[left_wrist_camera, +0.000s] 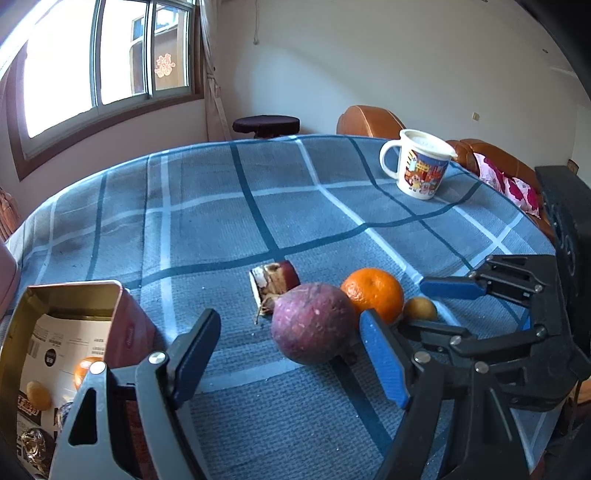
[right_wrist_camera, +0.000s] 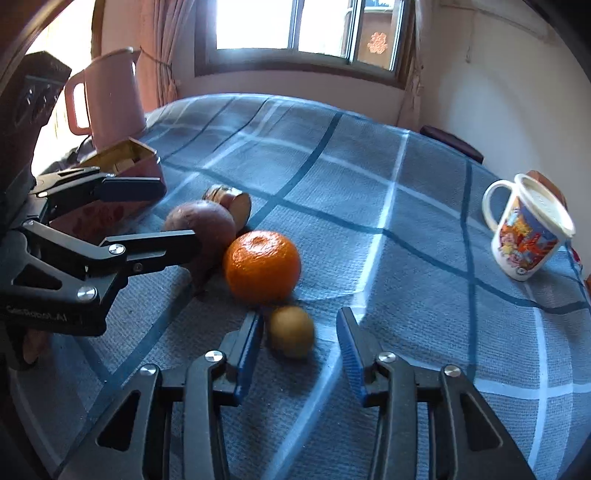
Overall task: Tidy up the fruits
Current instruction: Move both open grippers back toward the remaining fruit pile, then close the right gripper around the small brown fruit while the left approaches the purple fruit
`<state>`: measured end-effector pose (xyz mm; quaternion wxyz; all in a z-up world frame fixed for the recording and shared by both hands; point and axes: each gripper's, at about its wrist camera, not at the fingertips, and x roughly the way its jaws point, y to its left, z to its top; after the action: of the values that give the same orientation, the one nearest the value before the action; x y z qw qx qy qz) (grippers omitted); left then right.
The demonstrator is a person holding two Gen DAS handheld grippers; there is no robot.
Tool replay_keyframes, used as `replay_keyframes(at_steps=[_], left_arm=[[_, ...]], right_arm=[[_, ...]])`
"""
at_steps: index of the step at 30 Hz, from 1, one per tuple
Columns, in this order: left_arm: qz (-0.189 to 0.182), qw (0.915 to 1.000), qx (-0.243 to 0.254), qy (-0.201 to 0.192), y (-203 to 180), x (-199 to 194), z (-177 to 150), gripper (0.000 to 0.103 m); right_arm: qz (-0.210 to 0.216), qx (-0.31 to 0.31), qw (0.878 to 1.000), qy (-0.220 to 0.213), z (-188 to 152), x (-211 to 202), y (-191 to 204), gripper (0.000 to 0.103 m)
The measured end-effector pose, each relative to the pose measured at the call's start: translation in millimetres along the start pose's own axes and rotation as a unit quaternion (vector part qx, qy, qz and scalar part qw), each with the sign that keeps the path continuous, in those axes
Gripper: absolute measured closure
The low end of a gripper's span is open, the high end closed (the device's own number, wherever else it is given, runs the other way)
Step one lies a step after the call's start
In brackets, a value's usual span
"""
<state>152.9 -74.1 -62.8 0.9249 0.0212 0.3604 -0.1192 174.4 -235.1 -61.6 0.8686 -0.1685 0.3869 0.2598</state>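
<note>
Sunlit through the far window (right_wrist_camera: 306, 26), the round table wears a blue checked cloth (left_wrist_camera: 221, 221), and on it we see the fruit gathered in a tight cluster. Nearest the open tin (left_wrist_camera: 74, 332) lies a purple round fruit (left_wrist_camera: 314, 321), touching the orange (left_wrist_camera: 373, 291) on its right; a small brown fruit (right_wrist_camera: 291, 332) sits just beside the orange, and a cut brown piece (left_wrist_camera: 275, 280) rests just behind the purple one. Inside the tin, at near left, an orange-coloured fruit and a yellowish one already lie among wrappers.

We read the step as pick-up. Our left gripper (left_wrist_camera: 291, 350) stands wide apart, one finger either side of the purple fruit, no pad pressing yet. Our right gripper (right_wrist_camera: 301, 350) is also parted, straddling the small brown fruit; we see a gap at the right finger, while contact at the left is too close to call.

A mug (left_wrist_camera: 421, 166) and a pink jug (right_wrist_camera: 107, 99) stand well apart from the fruit.

Next, we judge, each gripper must sink a little, centre on its fruit and close gently, since round fruit may roll and nudge the orange.
</note>
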Motion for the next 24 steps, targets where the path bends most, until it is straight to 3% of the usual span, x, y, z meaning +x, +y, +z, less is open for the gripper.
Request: replay_keyframes(at_steps=[2, 9, 15, 17, 19, 24], left_arm=[[-0.001, 1.0000, 0.000, 0.001, -1, 2, 1, 0.023], [-0.015, 0.9996, 0.006, 0.022, -5, 13, 3, 0.023], [-0.031, 0.9985, -0.021, 0.040, 2, 23, 5, 0.022], [-0.038, 0.9982, -0.025, 0.040, 3, 23, 4, 0.027], [-0.053, 0.9975, -0.023, 0.040, 2, 22, 4, 0.046], [-0.059, 0.9974, -0.015, 0.038, 1, 18, 1, 0.048]], right_arm=[[0.005, -0.002, 1.000, 0.008, 0, 2, 1, 0.074], [0.008, 0.011, 1.000, 0.005, -2, 0, 2, 0.075], [-0.001, 0.000, 1.000, 0.008, -1, 0, 10, 0.075], [-0.002, 0.001, 1.000, 0.007, -1, 0, 11, 0.075], [0.000, 0.006, 1.000, 0.008, -1, 1, 9, 0.074], [-0.006, 0.006, 1.000, 0.008, -1, 1, 9, 0.075]])
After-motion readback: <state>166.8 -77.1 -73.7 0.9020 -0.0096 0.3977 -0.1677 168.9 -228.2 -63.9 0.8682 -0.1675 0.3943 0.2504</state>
